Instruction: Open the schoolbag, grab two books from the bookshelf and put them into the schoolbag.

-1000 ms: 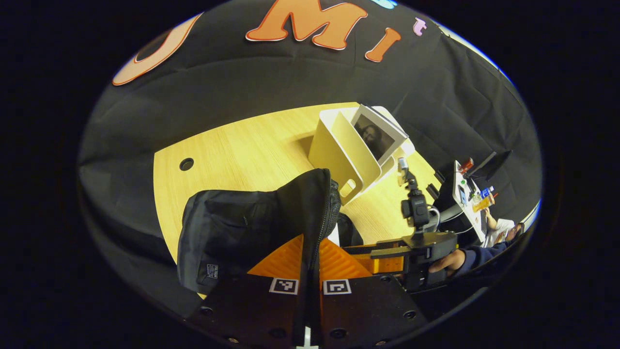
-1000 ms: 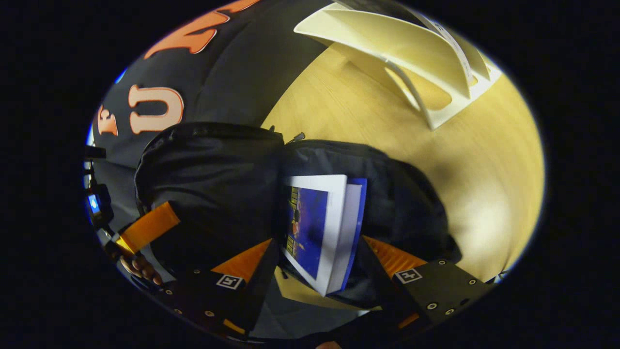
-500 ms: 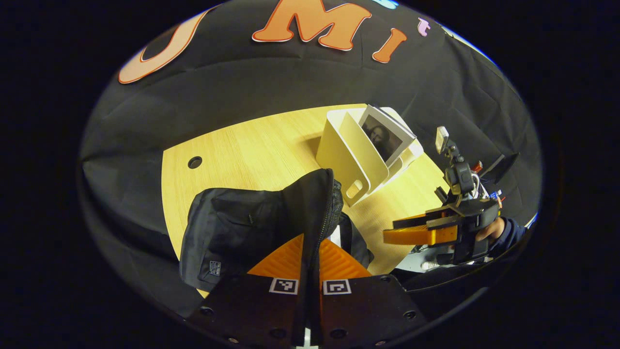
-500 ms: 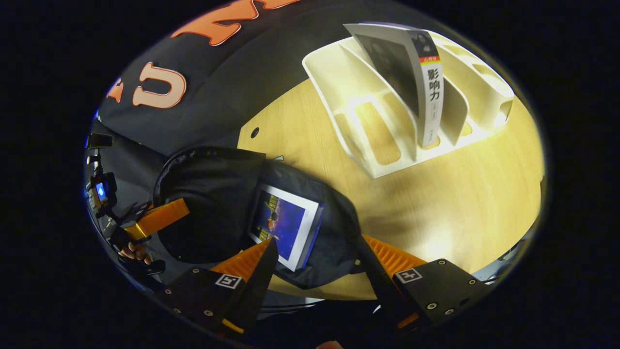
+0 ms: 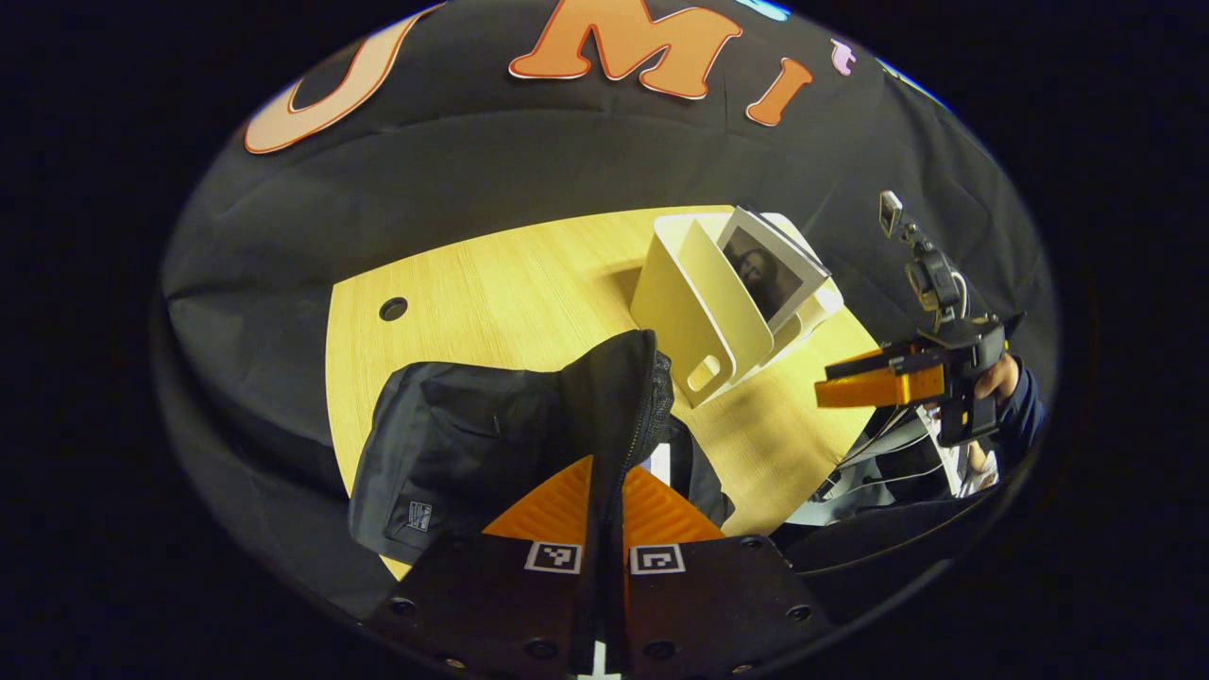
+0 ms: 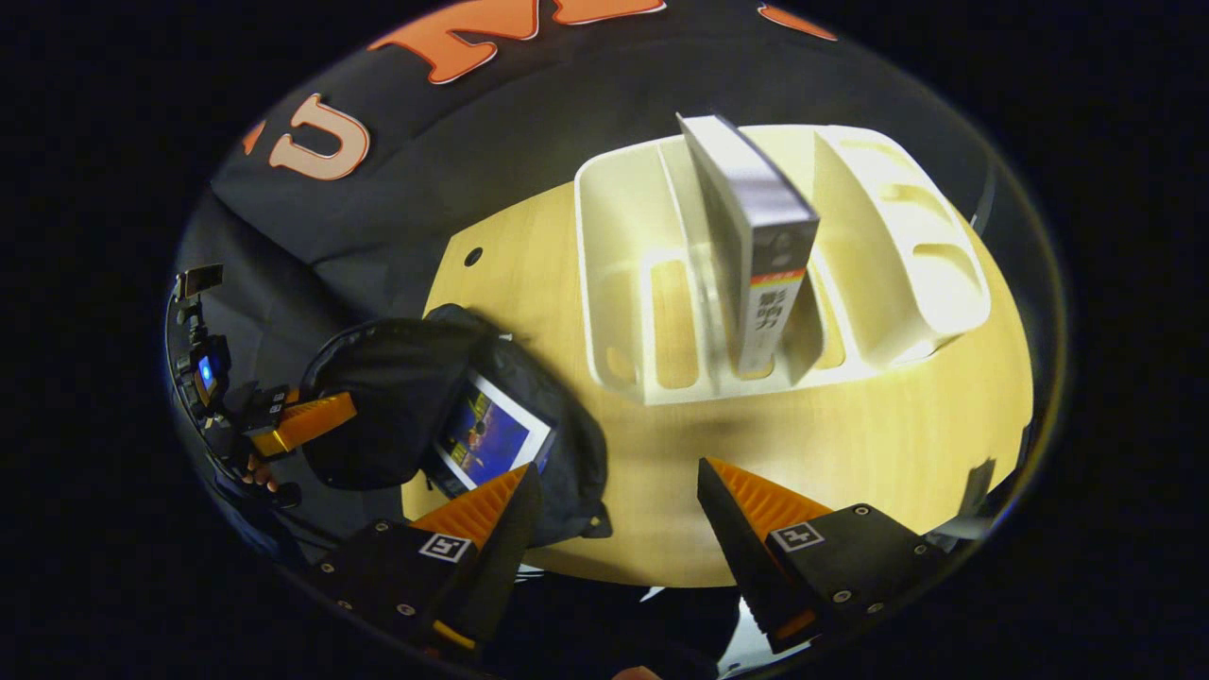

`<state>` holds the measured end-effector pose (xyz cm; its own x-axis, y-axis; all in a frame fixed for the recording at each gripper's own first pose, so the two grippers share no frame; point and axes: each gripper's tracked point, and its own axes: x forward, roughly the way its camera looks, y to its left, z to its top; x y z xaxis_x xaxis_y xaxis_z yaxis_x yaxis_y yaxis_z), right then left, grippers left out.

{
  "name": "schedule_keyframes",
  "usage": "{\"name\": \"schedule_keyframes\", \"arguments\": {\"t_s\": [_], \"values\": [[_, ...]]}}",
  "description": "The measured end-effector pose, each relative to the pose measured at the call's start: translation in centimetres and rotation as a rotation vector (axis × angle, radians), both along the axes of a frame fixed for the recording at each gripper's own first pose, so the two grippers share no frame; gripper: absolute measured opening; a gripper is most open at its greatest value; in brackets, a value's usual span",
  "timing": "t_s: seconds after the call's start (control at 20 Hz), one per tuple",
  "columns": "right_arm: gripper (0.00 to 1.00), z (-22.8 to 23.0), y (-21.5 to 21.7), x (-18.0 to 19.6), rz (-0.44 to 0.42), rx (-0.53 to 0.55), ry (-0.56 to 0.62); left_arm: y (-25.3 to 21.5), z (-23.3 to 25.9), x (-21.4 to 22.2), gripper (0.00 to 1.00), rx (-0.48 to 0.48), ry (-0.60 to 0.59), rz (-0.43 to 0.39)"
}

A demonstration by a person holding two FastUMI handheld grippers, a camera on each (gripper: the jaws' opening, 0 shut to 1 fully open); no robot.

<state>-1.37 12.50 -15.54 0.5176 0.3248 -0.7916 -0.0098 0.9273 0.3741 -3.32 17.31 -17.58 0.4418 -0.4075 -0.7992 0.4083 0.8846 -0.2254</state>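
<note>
Left gripper (image 5: 604, 491) pinches the schoolbag's (image 5: 491, 444) flap, lower centre. Right gripper (image 6: 614, 491) hangs wide open over the table (image 6: 850, 444). One book (image 6: 491, 436) sits in the bag; another book (image 6: 756, 246) stands in the bookshelf (image 6: 888, 246), upper right.

The book (image 6: 756, 255) standing in the rack (image 6: 888, 274), upper centre of the right gripper view, carries vertical characters on its spine, too blurred to read. A small patch on the bag (image 5: 416, 444), lower left of the left gripper view, is illegible.
</note>
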Motion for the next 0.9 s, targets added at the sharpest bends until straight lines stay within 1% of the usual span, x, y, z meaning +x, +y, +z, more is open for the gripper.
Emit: {"name": "schedule_keyframes", "arguments": {"t_s": [0.1,0.25,0.45,0.6,0.75,0.9], "values": [[0.99,1.0,-1.8,0.8,0.01,-0.036,-0.002,0.0,0.0,0.1,0.05,0.008,0.002,0.009],[0.99,2.8,-3.9,1.8,0.018,-0.06,0.012,-0.6,0.1,0.2,0.05,0.011,0.009,0.016],[0.99,4.9,-6.2,4.1,0.031,-0.117,-0.005,-0.5,-0.1,0.1,0.05,0.023,0.012,0.029],[0.99,6.2,-6.6,5.6,0.069,-0.148,-0.016,-0.2,0.2,-0.1,0.05,0.03,0.012,0.032],[0.99,6.8,-6.9,7.1,0.081,-0.169,-0.009,-0.2,0.2,0.0,0.05,0.034,0.015,0.035],[0.99,6.9,-7.2,8.8,0.126,-0.225,-0.01,-0.2,0.1,-0.1,0.05,0.031,0.022,0.036]]}}
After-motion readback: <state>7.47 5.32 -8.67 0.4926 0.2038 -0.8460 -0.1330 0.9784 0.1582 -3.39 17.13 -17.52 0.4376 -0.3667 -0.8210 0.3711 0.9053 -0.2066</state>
